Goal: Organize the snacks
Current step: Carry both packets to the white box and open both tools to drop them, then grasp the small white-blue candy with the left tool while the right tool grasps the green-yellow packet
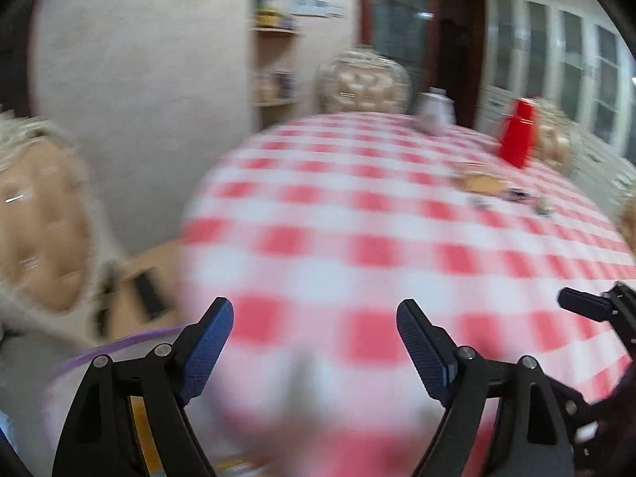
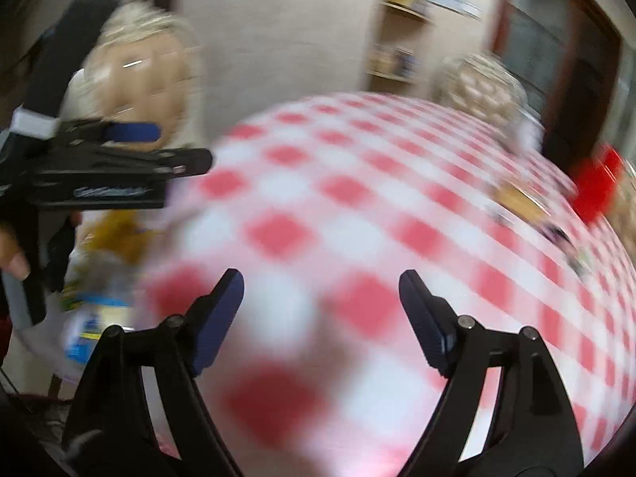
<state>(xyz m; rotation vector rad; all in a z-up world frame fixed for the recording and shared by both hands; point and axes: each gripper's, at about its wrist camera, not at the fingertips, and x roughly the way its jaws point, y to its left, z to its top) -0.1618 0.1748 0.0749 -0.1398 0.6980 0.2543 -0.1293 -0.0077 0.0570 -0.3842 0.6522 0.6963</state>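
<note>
Both views were badly smeared, so only coarse facts could be read. The left gripper had its blue-padded fingers spread wide apart with nothing between them, poised over the near edge of a counter covered in a red-and-white checked cloth. The right gripper was likewise spread wide and empty above the same cloth, and its tip showed at the right edge of the left view. Low at the left edge of the counter sat a clear bag with a purple rim holding snack packets, one yellow and one blue-and-white; their labels were too blurred to read, and the left gripper's body hung just above that bag in the right view. Far across the counter lay a flat tan tray or board, with several small wrapped items scattered just beside it on the cloth; whether any rested on it could not be told. Behind it stood a stack of red cups, and further back a white lidded jar whose contents did not show. Padded beige chairs ringed the counter, and wall shelves behind held indistinct jars.
</note>
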